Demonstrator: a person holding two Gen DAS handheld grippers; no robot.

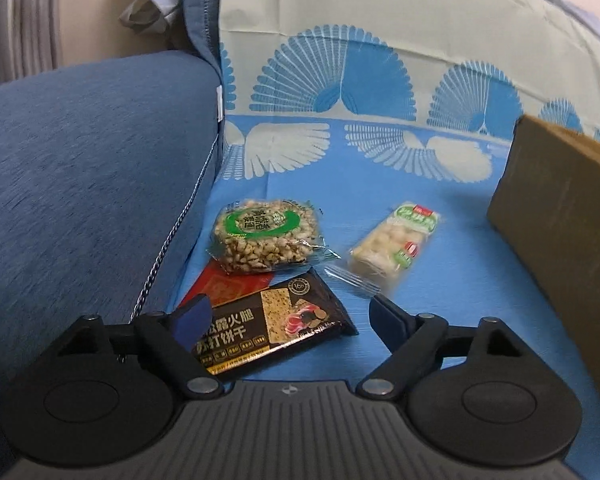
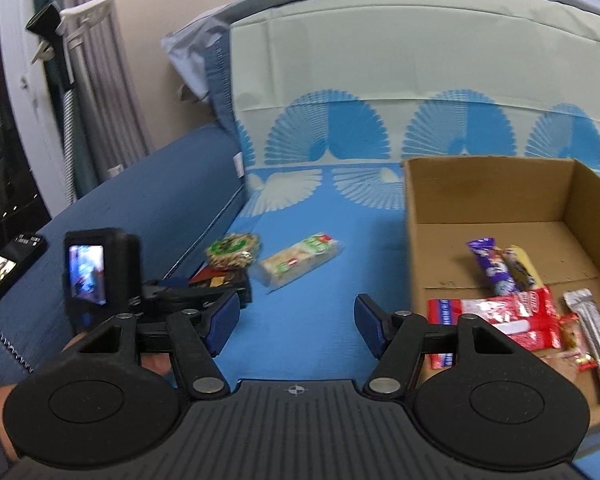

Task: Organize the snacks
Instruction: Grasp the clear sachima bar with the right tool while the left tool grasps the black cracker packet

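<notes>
On the blue patterned cloth (image 1: 440,240) lie a black cracker packet (image 1: 276,328), a round puffed-grain cake in clear wrap (image 1: 260,240), a red packet (image 1: 224,286) under them, and a pale snack pack with a green label (image 1: 392,240). My left gripper (image 1: 290,318) is open, its jaws on either side of the black packet, not closed on it. My right gripper (image 2: 296,322) is open and empty over the cloth, left of the cardboard box (image 2: 492,196). The box holds several wrapped snacks, among them a red packet (image 2: 496,320). The left gripper (image 2: 204,296) shows in the right wrist view.
A blue sofa armrest (image 1: 80,180) rises at the left. The box wall (image 1: 560,220) stands at the right in the left wrist view. A backrest covered with the cloth (image 2: 380,80) stands behind. A phone (image 2: 4,272) lies on the armrest.
</notes>
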